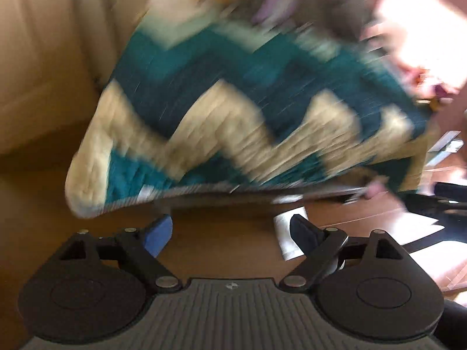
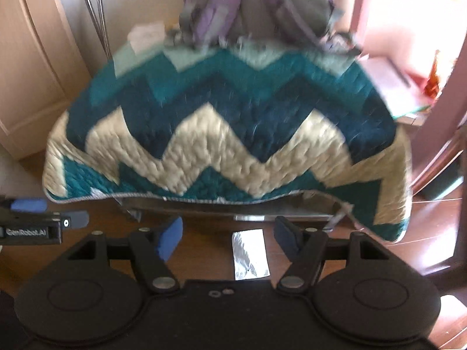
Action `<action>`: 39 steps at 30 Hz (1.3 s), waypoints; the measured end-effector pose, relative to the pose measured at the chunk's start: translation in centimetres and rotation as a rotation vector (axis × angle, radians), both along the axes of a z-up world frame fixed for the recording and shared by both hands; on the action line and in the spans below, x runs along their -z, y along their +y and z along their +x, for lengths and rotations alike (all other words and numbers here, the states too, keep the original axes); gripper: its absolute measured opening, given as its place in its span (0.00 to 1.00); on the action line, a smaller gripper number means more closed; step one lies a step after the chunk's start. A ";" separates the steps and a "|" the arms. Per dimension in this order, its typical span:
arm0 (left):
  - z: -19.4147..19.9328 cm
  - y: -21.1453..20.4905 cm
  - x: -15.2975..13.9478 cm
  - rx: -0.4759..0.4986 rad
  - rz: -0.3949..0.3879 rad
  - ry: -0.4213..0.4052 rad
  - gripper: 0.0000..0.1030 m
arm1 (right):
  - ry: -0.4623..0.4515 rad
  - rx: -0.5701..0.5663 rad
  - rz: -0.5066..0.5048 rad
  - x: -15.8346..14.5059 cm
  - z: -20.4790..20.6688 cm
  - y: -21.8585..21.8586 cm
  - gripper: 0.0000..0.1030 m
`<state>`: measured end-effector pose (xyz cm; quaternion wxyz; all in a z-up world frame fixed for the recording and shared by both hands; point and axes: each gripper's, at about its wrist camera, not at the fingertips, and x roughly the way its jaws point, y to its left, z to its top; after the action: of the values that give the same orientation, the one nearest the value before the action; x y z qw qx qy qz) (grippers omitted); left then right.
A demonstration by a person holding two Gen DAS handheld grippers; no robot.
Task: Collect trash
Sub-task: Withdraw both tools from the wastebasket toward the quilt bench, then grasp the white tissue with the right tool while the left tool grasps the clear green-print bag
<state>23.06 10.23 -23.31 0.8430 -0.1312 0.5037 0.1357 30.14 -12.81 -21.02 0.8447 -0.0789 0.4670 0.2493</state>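
A flat silvery wrapper (image 2: pixel 250 255) lies on the brown wooden floor in the right wrist view, between the blue-padded fingers of my right gripper (image 2: pixel 230 237), which is open and hangs above it without touching it. In the blurred left wrist view, the same pale wrapper (image 1: pixel 287 234) shows partly behind the right finger of my left gripper (image 1: pixel 230 232). That gripper is open too, with nothing between its pads. The left gripper's blue fingertips (image 2: pixel 29 205) also poke in at the left edge of the right wrist view.
A quilted seat cushion (image 2: pixel 224 134) with teal and cream zigzags sits on a chair just beyond both grippers. A grey and purple backpack (image 2: pixel 256 5) hangs behind it. Beige cabinet doors (image 2: pixel 32 67) stand to the left, and books and papers (image 2: pixel 394 87) lie at the right.
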 end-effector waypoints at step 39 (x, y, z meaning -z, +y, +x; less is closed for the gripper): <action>-5.2 5.5 39.3 -0.512 -0.354 0.798 0.60 | 0.379 -0.011 -0.277 37.8 9.8 6.2 0.64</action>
<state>17.89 15.69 -62.65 0.4893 -0.3294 0.7535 0.2902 39.95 -6.65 -58.85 0.7217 -0.1485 0.6464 0.1980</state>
